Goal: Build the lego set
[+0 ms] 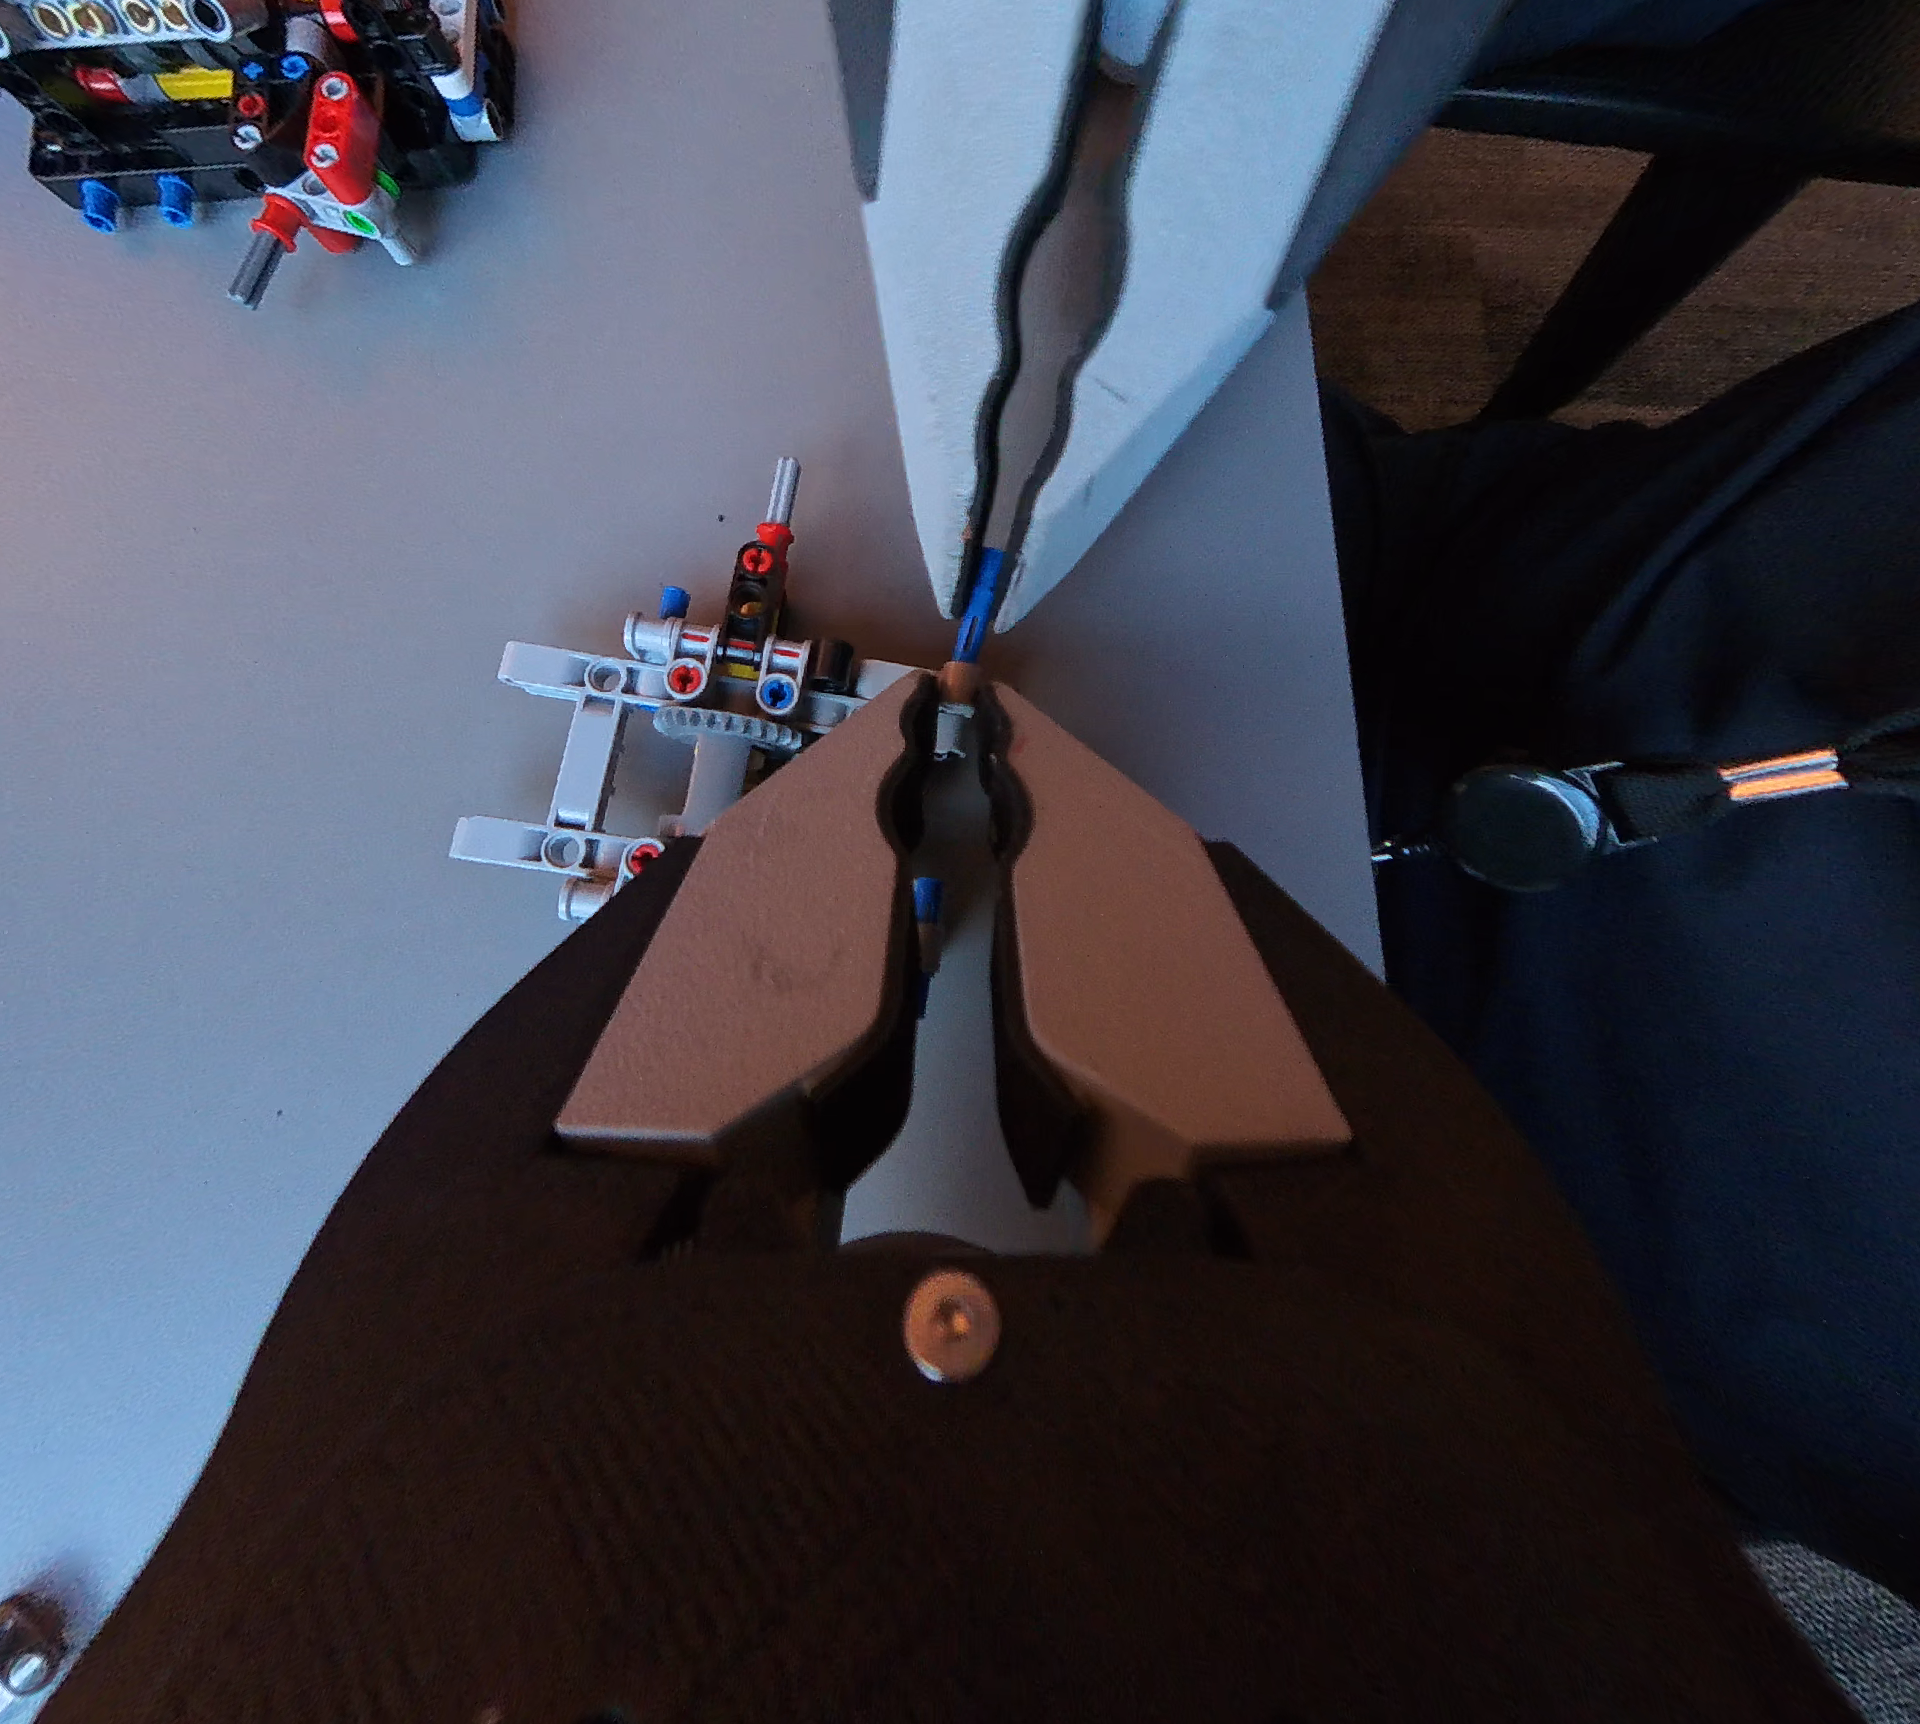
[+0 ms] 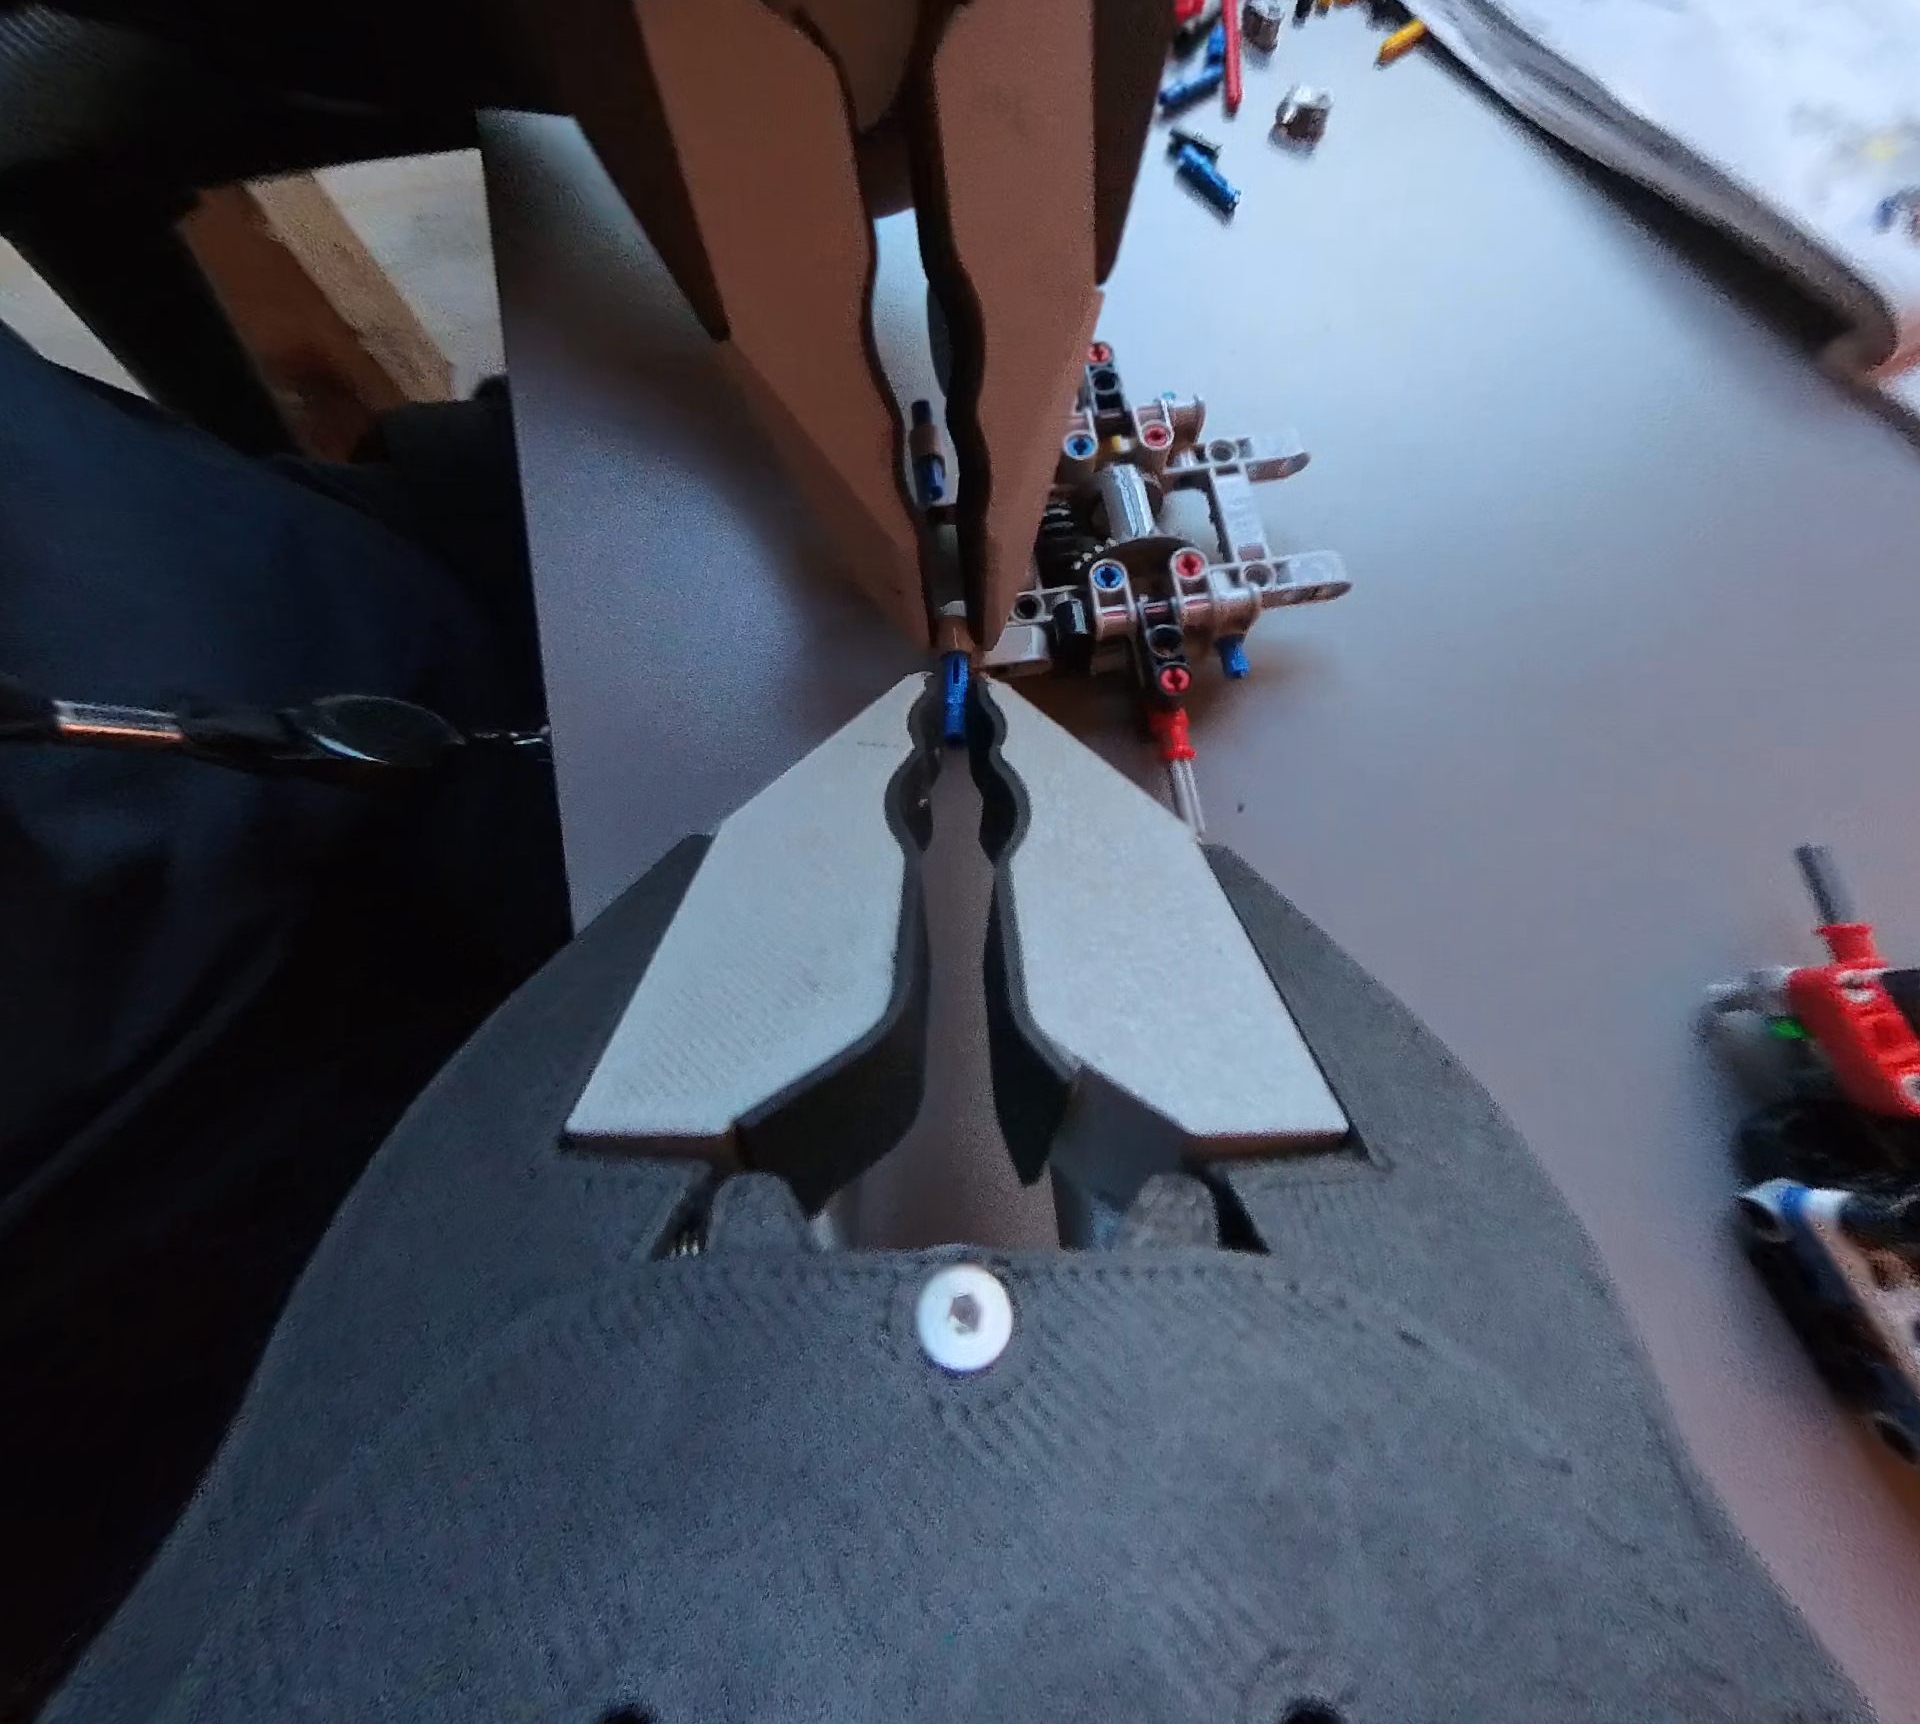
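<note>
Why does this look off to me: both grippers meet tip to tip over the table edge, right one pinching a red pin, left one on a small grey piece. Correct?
Not quite. The pin in the right gripper is blue, not red; the right wrist view shows it clearly between the fingers. The rest stands: the left gripper pinches a small grey piece, tip to tip over the table edge.

A pale grey tabletop carries a small grey beam frame with a gear near its edge, a larger black, red and white brick assembly farther off, scattered loose pins and a printed booklet.
</note>
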The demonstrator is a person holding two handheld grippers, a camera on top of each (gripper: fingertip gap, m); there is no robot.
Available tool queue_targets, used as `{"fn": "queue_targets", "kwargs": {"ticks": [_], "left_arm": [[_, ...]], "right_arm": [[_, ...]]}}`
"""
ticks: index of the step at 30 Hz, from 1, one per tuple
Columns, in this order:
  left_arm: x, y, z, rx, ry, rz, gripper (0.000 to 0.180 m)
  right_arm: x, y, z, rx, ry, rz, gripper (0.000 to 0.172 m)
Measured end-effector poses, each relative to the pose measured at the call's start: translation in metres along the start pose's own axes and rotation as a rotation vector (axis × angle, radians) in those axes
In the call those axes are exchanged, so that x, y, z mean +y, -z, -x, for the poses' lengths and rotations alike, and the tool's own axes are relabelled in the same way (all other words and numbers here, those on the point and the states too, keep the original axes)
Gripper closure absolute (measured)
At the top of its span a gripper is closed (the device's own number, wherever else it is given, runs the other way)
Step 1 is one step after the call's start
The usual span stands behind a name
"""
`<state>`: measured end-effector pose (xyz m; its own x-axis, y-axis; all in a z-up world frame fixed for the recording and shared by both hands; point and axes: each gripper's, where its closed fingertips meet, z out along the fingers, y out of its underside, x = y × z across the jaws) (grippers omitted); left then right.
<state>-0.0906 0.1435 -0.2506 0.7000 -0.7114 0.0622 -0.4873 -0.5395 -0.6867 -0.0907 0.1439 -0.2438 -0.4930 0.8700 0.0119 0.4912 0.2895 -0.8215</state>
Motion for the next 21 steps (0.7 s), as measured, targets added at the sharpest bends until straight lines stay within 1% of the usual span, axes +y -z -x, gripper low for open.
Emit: {"fn": "queue_targets", "kwargs": {"ticks": [4, 10, 14, 19, 21], "left_arm": [[0.000, 0.000, 0.000, 0.001, 0.009, -0.008, 0.176], [-0.002, -0.001, -0.002, 0.019, 0.011, -0.025, 0.176], [-0.001, 0.000, -0.002, 0.020, 0.012, -0.036, 0.176], [0.000, 0.000, -0.002, 0.026, 0.011, -0.036, 0.176], [0.000, 0.000, -0.002, 0.027, 0.008, -0.034, 0.175]], "right_arm": [[-0.001, 0.000, 0.000, 0.068, 0.087, -0.002, 0.171], [0.012, -0.006, 0.000, 0.086, 0.132, 0.085, 0.170], [0.008, -0.003, 0.000, 0.091, 0.139, 0.058, 0.171], [0.007, -0.003, 0.000, 0.159, 0.246, 0.063, 0.170], [0.007, -0.003, 0.000, 0.164, 0.260, 0.066, 0.170]]}}
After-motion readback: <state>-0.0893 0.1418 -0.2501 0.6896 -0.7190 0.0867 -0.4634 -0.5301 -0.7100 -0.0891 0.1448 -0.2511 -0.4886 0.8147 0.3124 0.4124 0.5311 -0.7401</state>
